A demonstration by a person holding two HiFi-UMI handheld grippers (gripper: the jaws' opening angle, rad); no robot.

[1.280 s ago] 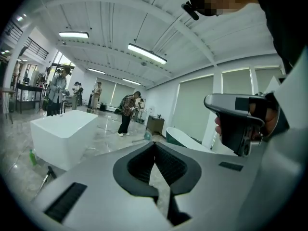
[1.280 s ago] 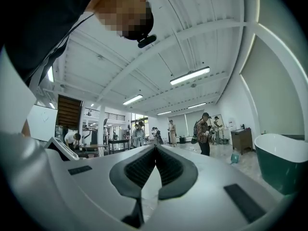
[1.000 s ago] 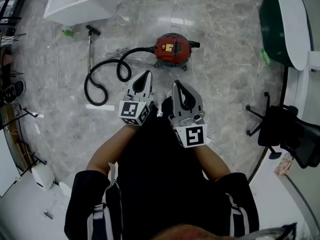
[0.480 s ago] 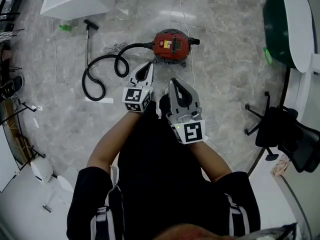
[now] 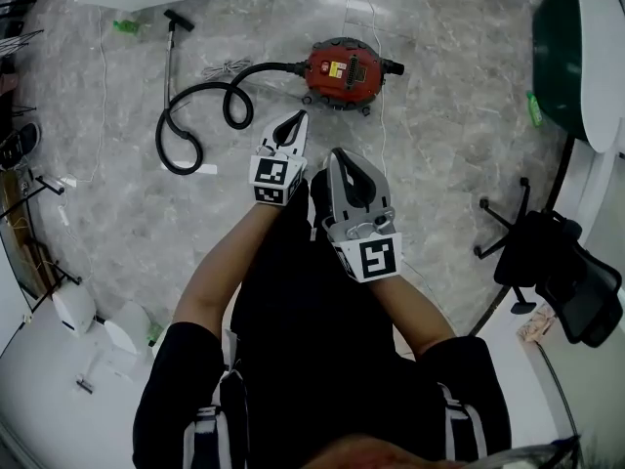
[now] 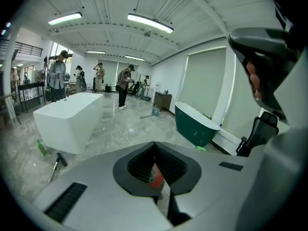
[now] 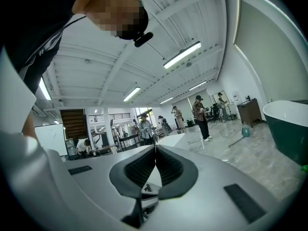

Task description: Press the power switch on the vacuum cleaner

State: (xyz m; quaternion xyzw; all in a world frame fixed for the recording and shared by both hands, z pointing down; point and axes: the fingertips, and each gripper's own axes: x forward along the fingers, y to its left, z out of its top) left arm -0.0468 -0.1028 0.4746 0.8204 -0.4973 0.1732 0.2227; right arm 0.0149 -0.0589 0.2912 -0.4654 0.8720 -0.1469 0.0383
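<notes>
Left gripper [image 5: 299, 117]: jaws shut tip to tip, nothing between them. Right gripper [image 5: 336, 154]: jaws also pressed together and empty; its own view looks out across the room, not at the target.

Vacuum cleaner [image 5: 342, 70]: red canister on the floor [image 5: 439, 145], ahead of the left jaws and apart from them. In the left gripper view, a sliver of red shows just under the closed tips. Black hose [image 5: 278, 64] runs off to the left of the left jaws. Power switch not resolvable from here.

Judgement: approach phase, no contact yet. To do it well:
- keep the jaws closed, so the tips make one blunt point
- locate the switch on the canister top before committing
- press straight down, since the canister may roll under a slanted push
- stay clear of the hose
</notes>
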